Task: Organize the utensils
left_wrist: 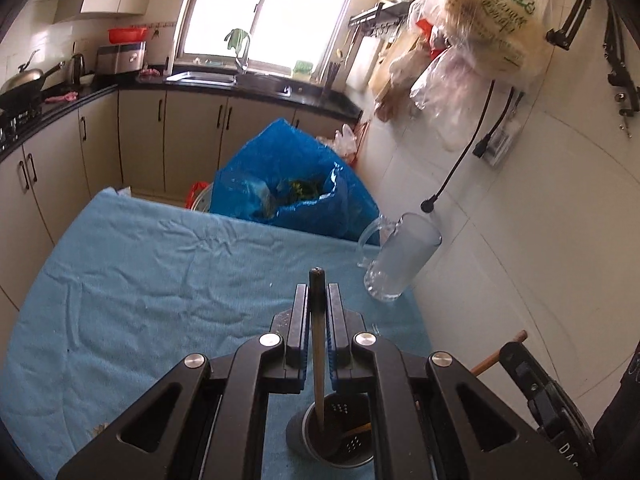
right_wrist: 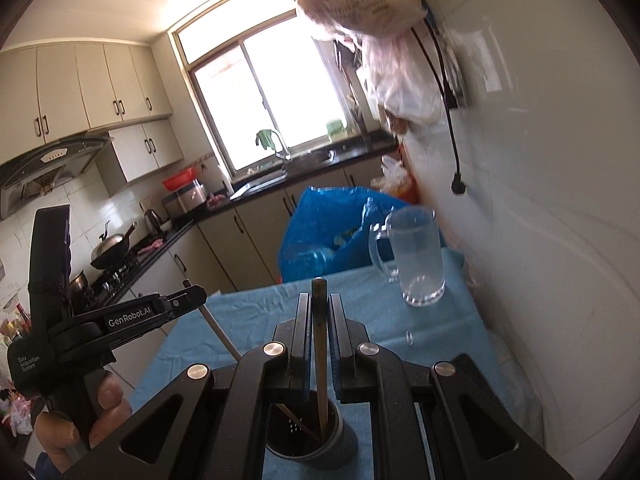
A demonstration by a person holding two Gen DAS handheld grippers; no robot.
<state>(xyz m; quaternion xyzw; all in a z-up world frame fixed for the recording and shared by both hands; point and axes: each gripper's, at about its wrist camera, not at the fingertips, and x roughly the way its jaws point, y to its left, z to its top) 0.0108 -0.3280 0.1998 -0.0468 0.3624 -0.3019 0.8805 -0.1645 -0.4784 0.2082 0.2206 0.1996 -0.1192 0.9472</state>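
Observation:
In the left wrist view my left gripper (left_wrist: 318,292) is shut on a brown chopstick (left_wrist: 318,344). Its lower end stands in a dark perforated utensil holder (left_wrist: 316,450) on the blue cloth, where a second stick (left_wrist: 357,429) leans. The right wrist view has my right gripper (right_wrist: 319,300) shut on another chopstick (right_wrist: 320,360), which also reaches down into the holder (right_wrist: 340,446). To the left there, a hand holds the left gripper (right_wrist: 194,295), and its stick (right_wrist: 218,328) slants toward the holder.
A clear glass mug (left_wrist: 400,256) (right_wrist: 418,258) stands on the blue-clothed table (left_wrist: 140,280) by the white wall. A blue plastic bag (left_wrist: 288,184) sits beyond the table's far edge. Kitchen counters, a sink and a stove lie behind.

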